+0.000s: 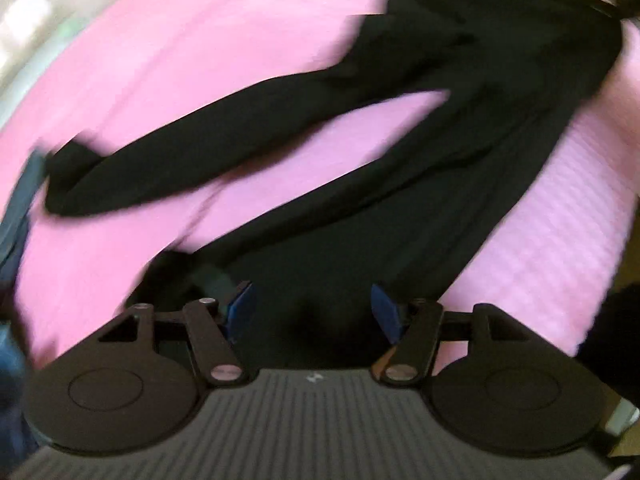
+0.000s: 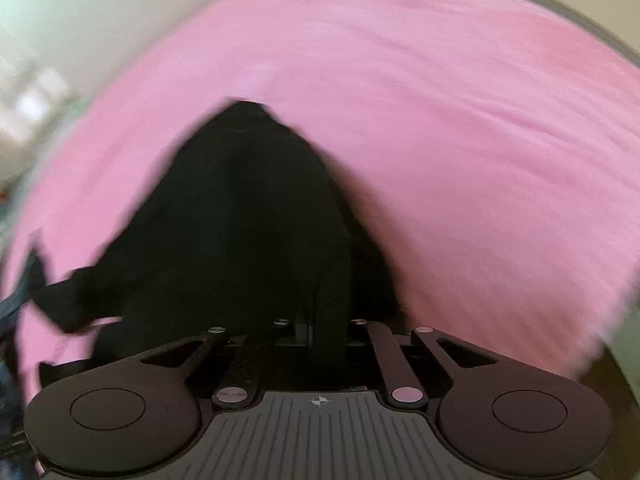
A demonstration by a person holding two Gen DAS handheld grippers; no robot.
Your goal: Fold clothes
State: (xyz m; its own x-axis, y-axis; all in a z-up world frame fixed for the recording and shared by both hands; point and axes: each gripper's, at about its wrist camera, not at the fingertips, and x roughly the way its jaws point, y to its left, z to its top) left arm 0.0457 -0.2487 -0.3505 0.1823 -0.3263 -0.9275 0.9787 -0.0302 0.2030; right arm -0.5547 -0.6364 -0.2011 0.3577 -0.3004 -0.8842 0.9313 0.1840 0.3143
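Note:
Black trousers lie spread on a pink sheet, both legs running toward the lower left. My left gripper is open, its blue pads apart just above the hem of the nearer leg. In the right wrist view my right gripper is shut on a bunched part of the black trousers, which rise in front of it and hide the fingertips. Both views are motion-blurred.
The pink sheet covers a bed that fills both views. A dark blue garment lies at the left edge of the bed. A pale wall stands beyond the bed.

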